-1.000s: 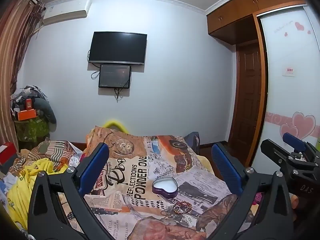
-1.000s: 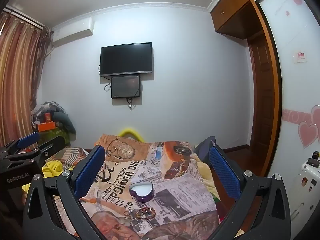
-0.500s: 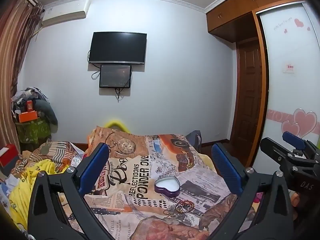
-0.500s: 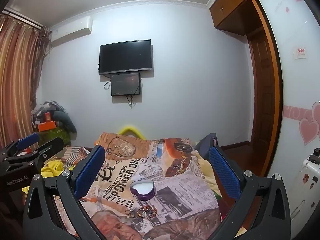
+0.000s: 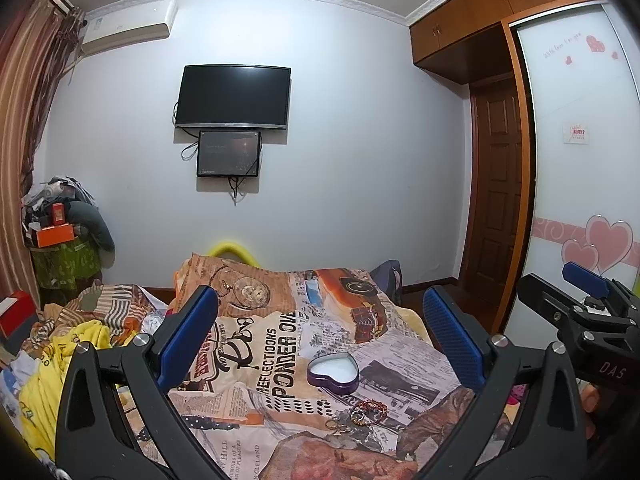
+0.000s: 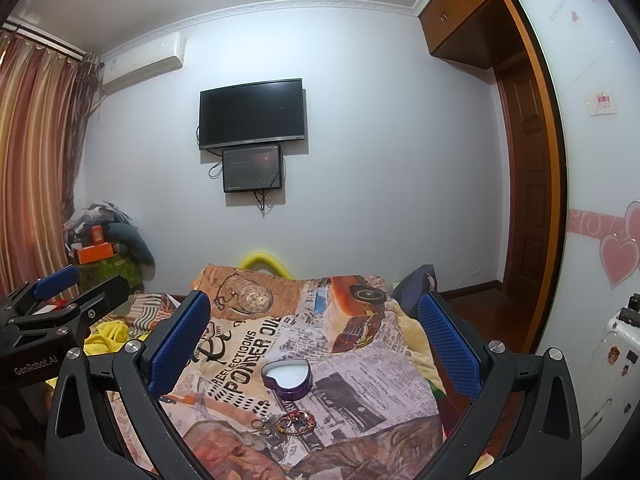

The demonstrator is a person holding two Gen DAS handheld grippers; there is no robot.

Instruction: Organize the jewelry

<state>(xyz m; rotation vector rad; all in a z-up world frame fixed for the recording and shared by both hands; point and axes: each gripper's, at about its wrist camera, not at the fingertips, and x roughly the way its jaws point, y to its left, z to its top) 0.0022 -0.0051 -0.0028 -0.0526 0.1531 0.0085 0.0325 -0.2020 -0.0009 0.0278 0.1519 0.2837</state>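
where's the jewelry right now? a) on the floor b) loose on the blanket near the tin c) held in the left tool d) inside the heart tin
B: the jewelry lies in a small pile on the blanket, just in front of the open heart tin, which looks empty; both tools are open and hold nothing.

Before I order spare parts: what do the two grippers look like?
Both match: black plastic frames with triangular cutouts and silver screws, and blue textured pads on the fingers. The left gripper reads "GenRobot.AI" in white; the right gripper reads "DAS".
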